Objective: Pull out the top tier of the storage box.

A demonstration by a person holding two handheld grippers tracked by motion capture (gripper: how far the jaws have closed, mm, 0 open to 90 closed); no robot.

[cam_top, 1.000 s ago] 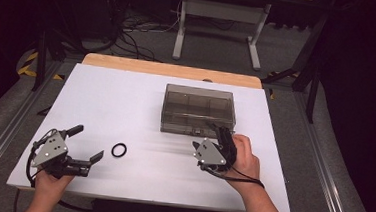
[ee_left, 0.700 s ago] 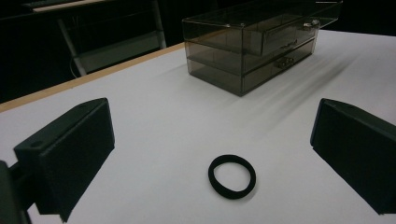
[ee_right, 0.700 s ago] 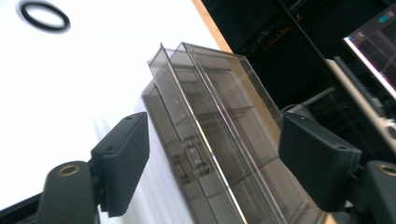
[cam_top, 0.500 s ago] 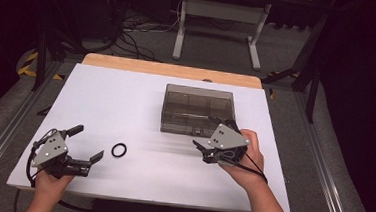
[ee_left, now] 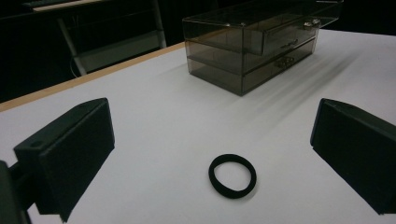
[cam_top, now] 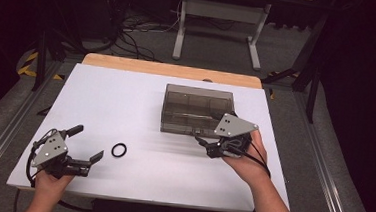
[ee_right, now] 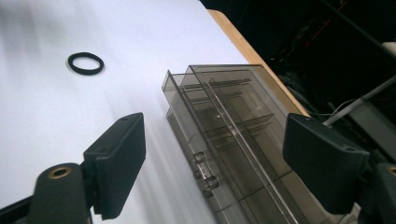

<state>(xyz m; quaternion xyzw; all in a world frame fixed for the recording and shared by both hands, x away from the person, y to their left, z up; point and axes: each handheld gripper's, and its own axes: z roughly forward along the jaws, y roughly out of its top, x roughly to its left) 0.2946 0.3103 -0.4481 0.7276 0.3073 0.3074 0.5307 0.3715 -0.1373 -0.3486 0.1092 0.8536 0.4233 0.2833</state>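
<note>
Smoked clear plastic makes up the drawer box (cam_top: 197, 110), which stands on the white worktop (cam_top: 126, 101) toward its far right. Its top drawer is pulled out a little, as the right gripper view shows, with the small knobs (ee_right: 205, 170) on the drawer fronts facing the person. The right gripper (cam_top: 207, 146) hovers just in front of that face, its fingers (ee_right: 120, 158) spread wide with nothing between them; the jaws have just been opening and now stand apart, one on each side of the drawer front. The box's long axis runs across the worktop, left to right, so the drawers slide toward the person. A black ring (cam_top: 119, 150) lies flat on the worktop, well to the left of the box and just ahead of the left gripper (cam_top: 89, 143), whose fingers (ee_left: 70, 149) are also wide open and empty, one on either side of the ring as that gripper's camera sees it. The left hand is plainly the nearer one to the ring; the right is nearer the drawers.
</note>
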